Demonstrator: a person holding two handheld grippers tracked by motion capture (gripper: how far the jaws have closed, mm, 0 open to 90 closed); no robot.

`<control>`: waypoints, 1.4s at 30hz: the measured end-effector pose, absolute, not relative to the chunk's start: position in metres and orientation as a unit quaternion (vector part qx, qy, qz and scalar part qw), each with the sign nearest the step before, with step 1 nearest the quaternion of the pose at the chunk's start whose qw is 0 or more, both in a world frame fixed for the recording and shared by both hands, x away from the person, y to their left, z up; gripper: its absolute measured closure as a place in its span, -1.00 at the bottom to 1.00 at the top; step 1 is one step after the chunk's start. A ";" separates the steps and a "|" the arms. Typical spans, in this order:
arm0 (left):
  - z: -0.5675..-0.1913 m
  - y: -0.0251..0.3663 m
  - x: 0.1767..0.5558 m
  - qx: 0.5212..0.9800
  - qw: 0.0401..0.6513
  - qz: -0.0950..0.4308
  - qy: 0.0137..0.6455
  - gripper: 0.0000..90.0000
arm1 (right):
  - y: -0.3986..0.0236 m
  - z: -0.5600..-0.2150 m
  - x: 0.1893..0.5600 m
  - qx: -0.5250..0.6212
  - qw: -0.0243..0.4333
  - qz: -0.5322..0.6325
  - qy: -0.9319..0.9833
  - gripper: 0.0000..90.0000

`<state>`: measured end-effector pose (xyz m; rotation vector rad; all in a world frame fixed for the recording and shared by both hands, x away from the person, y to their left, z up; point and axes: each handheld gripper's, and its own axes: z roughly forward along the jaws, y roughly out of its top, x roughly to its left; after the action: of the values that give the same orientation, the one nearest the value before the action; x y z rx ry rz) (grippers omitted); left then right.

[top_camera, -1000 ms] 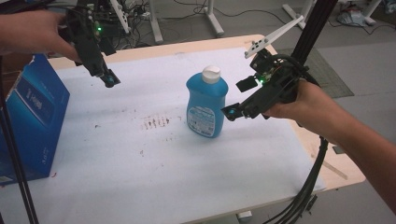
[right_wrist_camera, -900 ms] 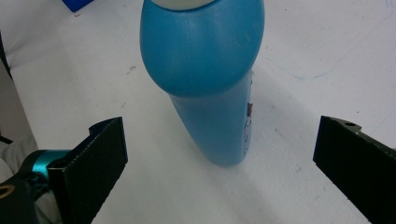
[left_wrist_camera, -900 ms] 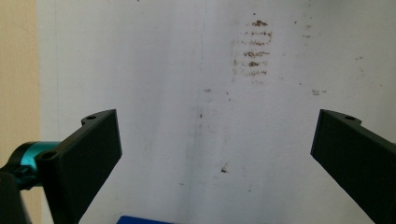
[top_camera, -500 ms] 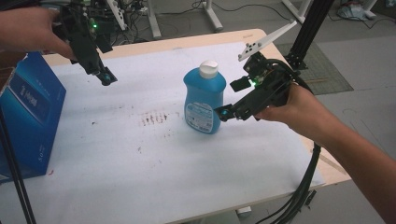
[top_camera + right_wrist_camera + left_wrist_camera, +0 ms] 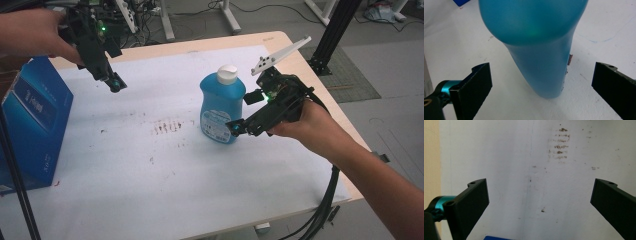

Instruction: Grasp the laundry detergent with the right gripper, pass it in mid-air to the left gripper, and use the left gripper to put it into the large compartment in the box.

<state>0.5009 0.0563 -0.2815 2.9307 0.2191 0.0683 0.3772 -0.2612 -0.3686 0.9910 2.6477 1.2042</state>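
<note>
A blue bottle (image 5: 220, 107) with a white cap (image 5: 227, 74) stands upright at the middle of the white table cover (image 5: 150, 190). My right gripper (image 5: 243, 114) is level with the bottle's lower right side, open. In the right gripper view the bottle (image 5: 536, 50) stands between and just beyond the two spread jaws of that gripper (image 5: 542, 72), and neither jaw touches it. My left gripper (image 5: 114, 84) hangs above the table's far left, open, with nothing between its jaws. From the left gripper's own view (image 5: 539, 187) I look down on bare cover.
A large blue box (image 5: 30, 125) stands at the left edge, and its corner (image 5: 496, 237) peeks in below the left jaws. Brown smudges (image 5: 165, 126) mark the cover left of the bottle, and these smudges (image 5: 560, 145) lie ahead of the left gripper. The wooden table edge (image 5: 320, 100) runs behind the right hand.
My right gripper has crept left and slightly down, closing in on the bottle's base. The left gripper has barely shifted. The bottle has not moved.
</note>
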 end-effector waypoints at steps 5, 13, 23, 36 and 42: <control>-0.281 0.056 0.501 0.992 0.101 0.023 0.075 -0.96 | -0.260 -0.375 0.378 0.326 0.036 0.398 0.856 -0.95; -0.282 0.057 0.501 0.992 0.101 0.023 0.075 -0.96 | -0.260 -0.383 0.379 0.328 0.039 0.414 0.848 -0.95; -0.282 0.058 0.501 0.992 0.100 0.023 0.076 -0.96 | -0.254 -0.392 0.381 0.329 0.056 0.435 0.836 -0.95; -0.284 0.060 0.501 0.991 0.101 0.021 0.080 -0.96 | -0.248 -0.401 0.381 0.338 0.084 0.459 0.817 -0.88; -0.285 0.060 0.501 0.992 0.099 0.020 0.077 -0.96 | -0.246 -0.404 0.381 0.335 0.085 0.475 0.809 -0.63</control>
<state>0.5015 0.0596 -0.2846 2.9346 0.2267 0.0577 0.3813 -0.2462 -0.4040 0.9995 2.4131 1.4151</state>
